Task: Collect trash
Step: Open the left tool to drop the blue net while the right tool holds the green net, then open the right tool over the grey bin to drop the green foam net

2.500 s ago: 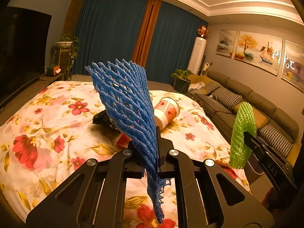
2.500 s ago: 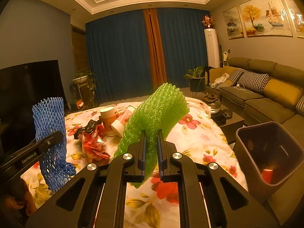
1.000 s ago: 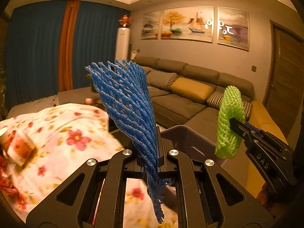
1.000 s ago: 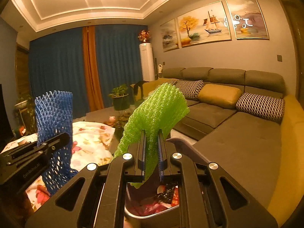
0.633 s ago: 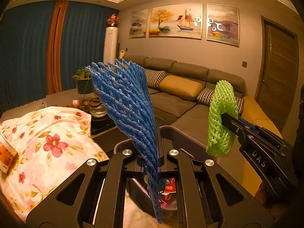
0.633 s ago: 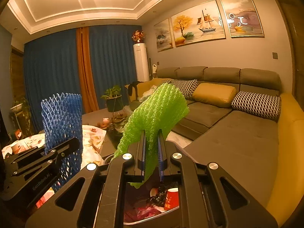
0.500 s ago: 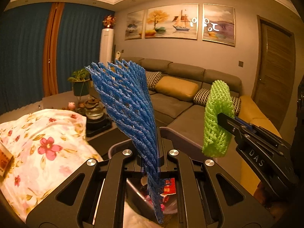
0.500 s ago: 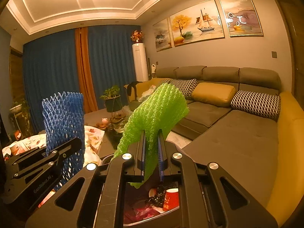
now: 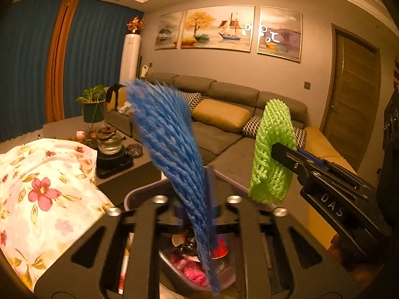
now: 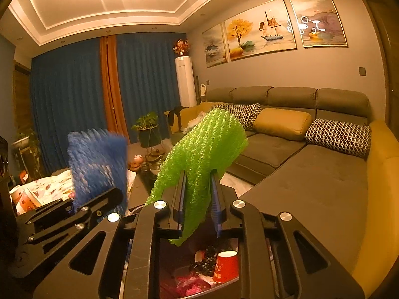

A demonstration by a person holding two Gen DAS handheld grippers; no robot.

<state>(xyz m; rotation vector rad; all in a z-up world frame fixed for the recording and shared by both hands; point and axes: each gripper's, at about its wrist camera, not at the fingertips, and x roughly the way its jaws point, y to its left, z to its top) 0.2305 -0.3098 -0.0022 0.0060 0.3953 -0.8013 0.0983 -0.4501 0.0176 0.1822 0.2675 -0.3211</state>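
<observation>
Both tools spread above bin [image 10: 199, 291]: left tool [image 9: 193, 189] freeing blue net [image 9: 164, 134], right tool [image 10: 198, 199] freeing green net [image 10: 207, 147]; cups remain on table at 9 o'clock

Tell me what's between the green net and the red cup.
Nothing. In the right wrist view, the green net hangs over the bin, with only air between its lower tip and the red cup.
</observation>
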